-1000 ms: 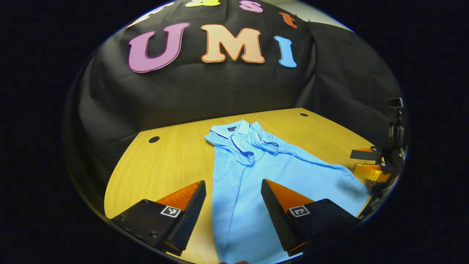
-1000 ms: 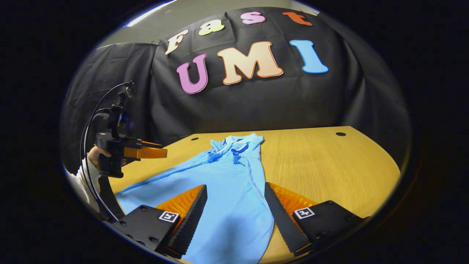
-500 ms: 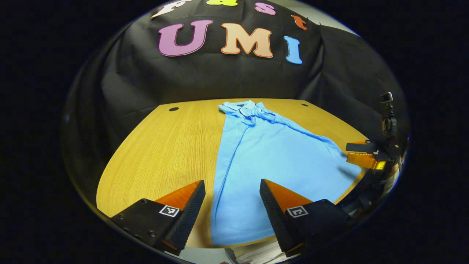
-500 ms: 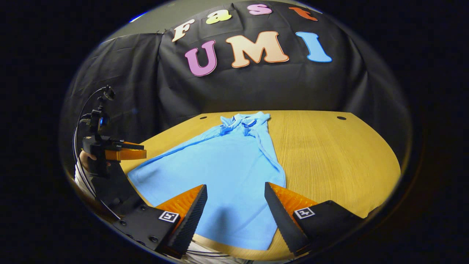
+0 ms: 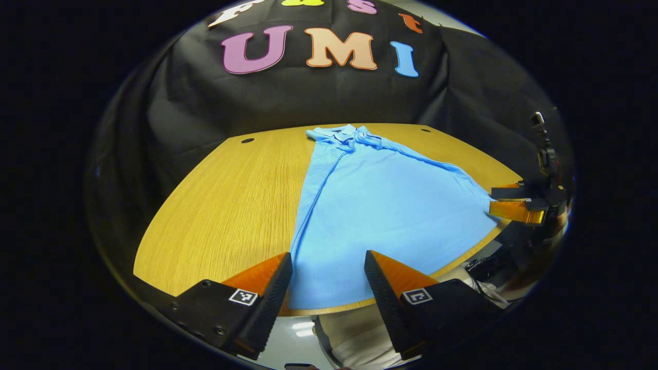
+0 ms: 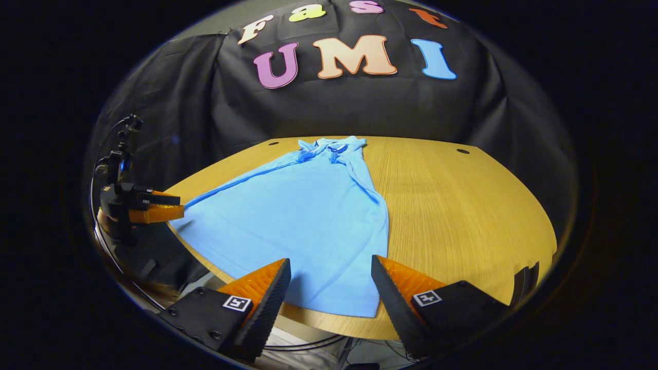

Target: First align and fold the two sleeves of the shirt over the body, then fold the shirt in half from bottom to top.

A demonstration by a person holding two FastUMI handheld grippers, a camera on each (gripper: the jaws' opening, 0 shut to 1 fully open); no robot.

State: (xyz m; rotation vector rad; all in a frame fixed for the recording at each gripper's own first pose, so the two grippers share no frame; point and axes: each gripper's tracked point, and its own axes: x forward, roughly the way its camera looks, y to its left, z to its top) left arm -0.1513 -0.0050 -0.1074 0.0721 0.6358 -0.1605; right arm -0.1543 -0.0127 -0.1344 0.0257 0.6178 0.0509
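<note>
Even overhead light, sharp focus, strong fisheye bending at edges

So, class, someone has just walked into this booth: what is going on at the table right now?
A person is working with two handheld grippers over a light blue polo shirt spread flat on a wooden table. The sleeves are already folded in over the body near the collar. The left gripper and the right gripper are both open, each poised at its own corner of the hem at the table's near edge, gripping nothing. The bottom-to-top fold is not yet done.
</note>
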